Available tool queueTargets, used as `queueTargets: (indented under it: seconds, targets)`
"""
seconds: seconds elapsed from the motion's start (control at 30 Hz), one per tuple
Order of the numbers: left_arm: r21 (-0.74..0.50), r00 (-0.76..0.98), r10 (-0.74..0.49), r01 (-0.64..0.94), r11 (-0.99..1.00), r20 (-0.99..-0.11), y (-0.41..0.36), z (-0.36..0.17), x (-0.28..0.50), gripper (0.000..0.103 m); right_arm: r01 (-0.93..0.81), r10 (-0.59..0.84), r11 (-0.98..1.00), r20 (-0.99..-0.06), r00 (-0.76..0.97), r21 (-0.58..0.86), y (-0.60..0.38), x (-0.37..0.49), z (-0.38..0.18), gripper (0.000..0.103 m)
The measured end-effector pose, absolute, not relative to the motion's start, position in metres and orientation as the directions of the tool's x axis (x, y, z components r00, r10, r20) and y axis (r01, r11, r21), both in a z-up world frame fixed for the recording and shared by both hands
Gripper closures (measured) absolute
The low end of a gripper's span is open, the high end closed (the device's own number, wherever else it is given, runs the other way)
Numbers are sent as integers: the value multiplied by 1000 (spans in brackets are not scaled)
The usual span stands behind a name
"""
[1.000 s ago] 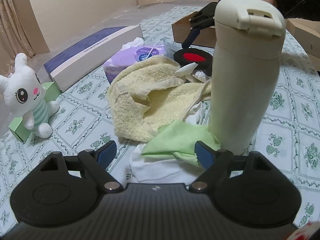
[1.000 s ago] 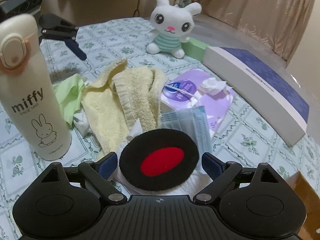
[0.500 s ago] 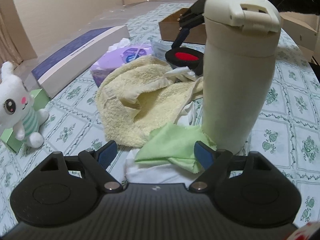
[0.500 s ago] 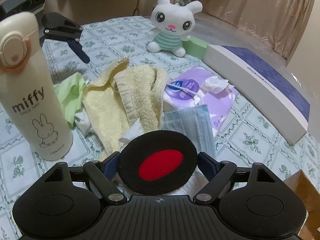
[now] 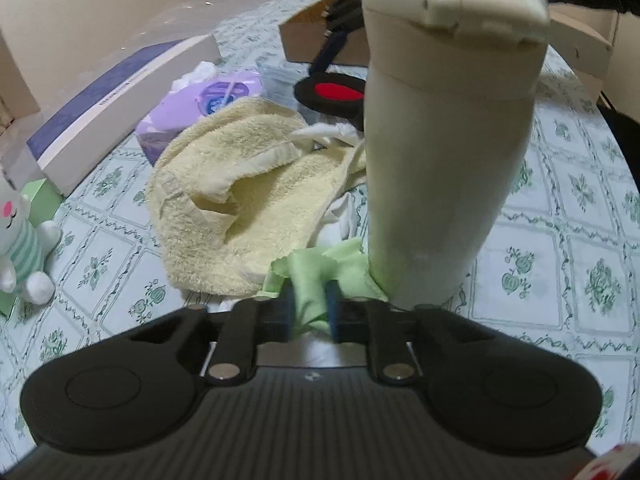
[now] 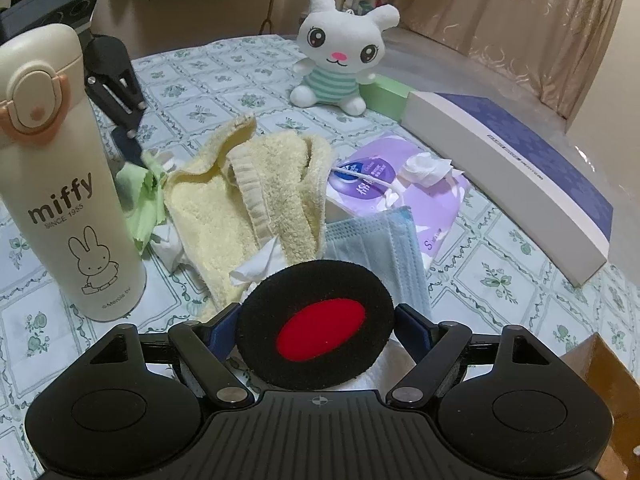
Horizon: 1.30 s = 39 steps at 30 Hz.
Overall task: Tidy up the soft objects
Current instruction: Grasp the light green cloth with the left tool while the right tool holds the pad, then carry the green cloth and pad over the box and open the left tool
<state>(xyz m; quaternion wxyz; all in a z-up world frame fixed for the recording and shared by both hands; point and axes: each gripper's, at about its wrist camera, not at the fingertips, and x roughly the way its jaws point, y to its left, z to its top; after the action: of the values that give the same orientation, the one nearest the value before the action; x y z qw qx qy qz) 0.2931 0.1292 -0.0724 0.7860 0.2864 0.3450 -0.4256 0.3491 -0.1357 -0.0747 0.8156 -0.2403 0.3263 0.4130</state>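
Observation:
My left gripper [image 5: 310,308] is shut on a light green cloth [image 5: 320,276] beside the foot of a cream Miffy bottle [image 5: 444,152]. A yellow towel [image 5: 240,200] lies bunched just beyond it, over white cloth. My right gripper [image 6: 316,328] is closed on a black round pad with a red centre [image 6: 318,330], its blue fingers touching the pad's two sides. In the right wrist view the towel [image 6: 248,208], a blue face mask [image 6: 376,240] and the green cloth [image 6: 146,196] lie ahead, with my left gripper [image 6: 128,140] on the cloth.
A white bunny plush [image 6: 340,56] sits at the back by a green box [image 6: 388,94]. A purple tissue pack [image 6: 396,184] and a long navy-and-white box [image 6: 520,168] lie to the right. A cardboard box [image 5: 320,36] stands behind the bottle. The flowered tablecloth [image 5: 560,248] covers the table.
My left gripper moved forward and closed on the green cloth. My right gripper's fingers closed in onto the black and red pad.

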Motion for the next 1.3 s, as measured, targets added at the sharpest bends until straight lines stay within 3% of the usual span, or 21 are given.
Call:
queueTargets:
  seconds: [0.27,0.63,0.97,1.3]
  targets:
    - [129,522,-460,749,649,-718,157,-44,281,98,-793,519,599,-701,489,-110,-147,333,-63,24]
    - [144,683,-257,471,870,-684,183,-21,210,98,-708,502,704,-668,549,-52,-170,276,-43,24]
    - [19,742,-145,208,978,-654,155,-20,124,98,-627,486,779,-652,581,22,-186,205,-41,24]
    - [-106,758,-136,88,990,-639,99,-22,60,98,-527,458,843,-655,601,106,-200,145,-51,24]
